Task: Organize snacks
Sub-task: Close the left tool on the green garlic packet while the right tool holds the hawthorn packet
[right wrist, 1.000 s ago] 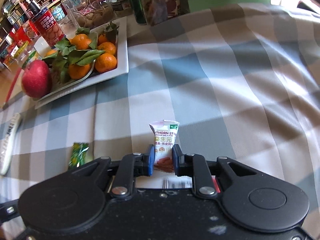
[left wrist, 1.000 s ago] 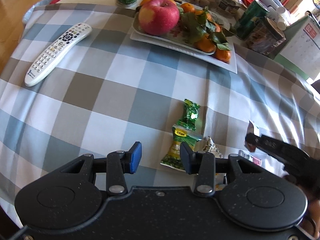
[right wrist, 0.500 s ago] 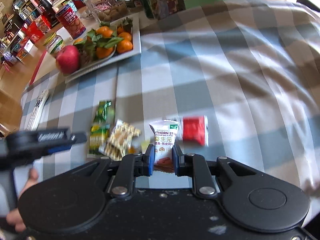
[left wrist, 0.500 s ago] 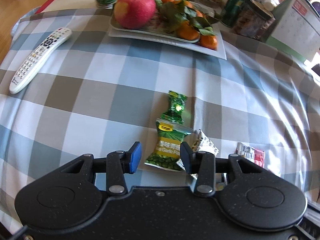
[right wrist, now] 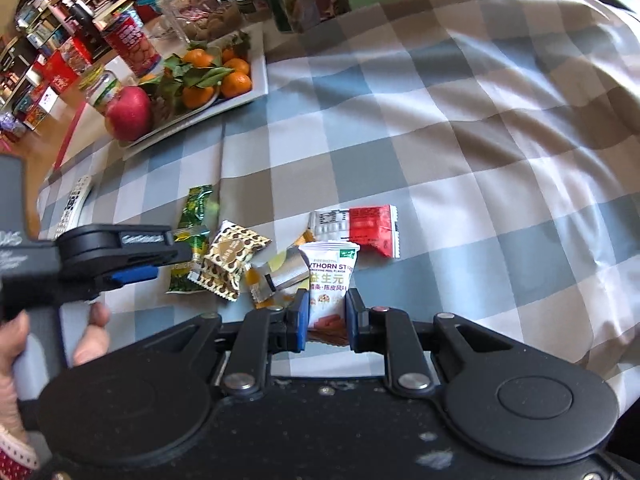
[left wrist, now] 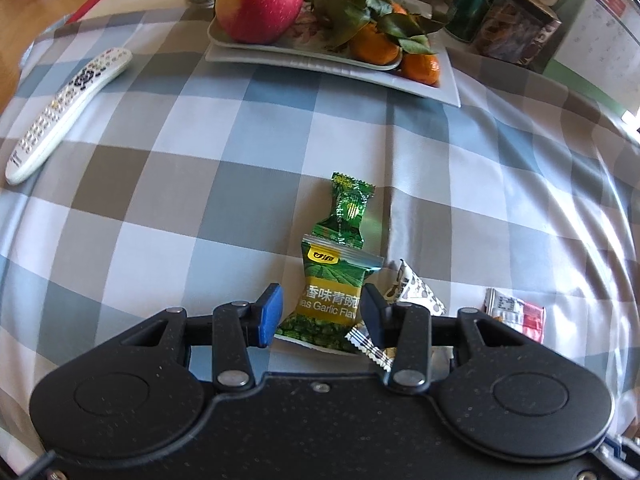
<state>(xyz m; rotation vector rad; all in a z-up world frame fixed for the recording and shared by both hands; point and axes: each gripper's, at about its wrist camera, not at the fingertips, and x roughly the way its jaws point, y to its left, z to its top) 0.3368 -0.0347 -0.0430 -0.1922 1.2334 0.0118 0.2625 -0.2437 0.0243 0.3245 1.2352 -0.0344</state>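
My left gripper (left wrist: 320, 314) hangs open just over a green garlic-pea packet (left wrist: 332, 304), which lies on the checked cloth between the two blue pads without touching them. The right wrist view shows this gripper (right wrist: 164, 264) from the side, held by a hand. My right gripper (right wrist: 327, 320) is shut on a white hawthorn-strip packet (right wrist: 330, 276), lifted above the snack pile. Loose on the cloth lie a green candy wrapper (left wrist: 348, 210), a brown-and-gold patterned packet (right wrist: 232, 254), a red-and-white packet (right wrist: 360, 226) and a yellow-and-silver packet (right wrist: 276, 272).
A white plate (left wrist: 448, 88) with an apple (left wrist: 260, 0) and leafy tangerines (left wrist: 376, 44) stands at the back. A white remote (left wrist: 64, 112) lies at the left. Tins and jars (left wrist: 512, 32) and a calendar (left wrist: 600, 40) crowd the far right.
The left gripper has sunk closer over the green pea packet. The right gripper, still holding the white packet, has risen and moved over the pile of snacks.
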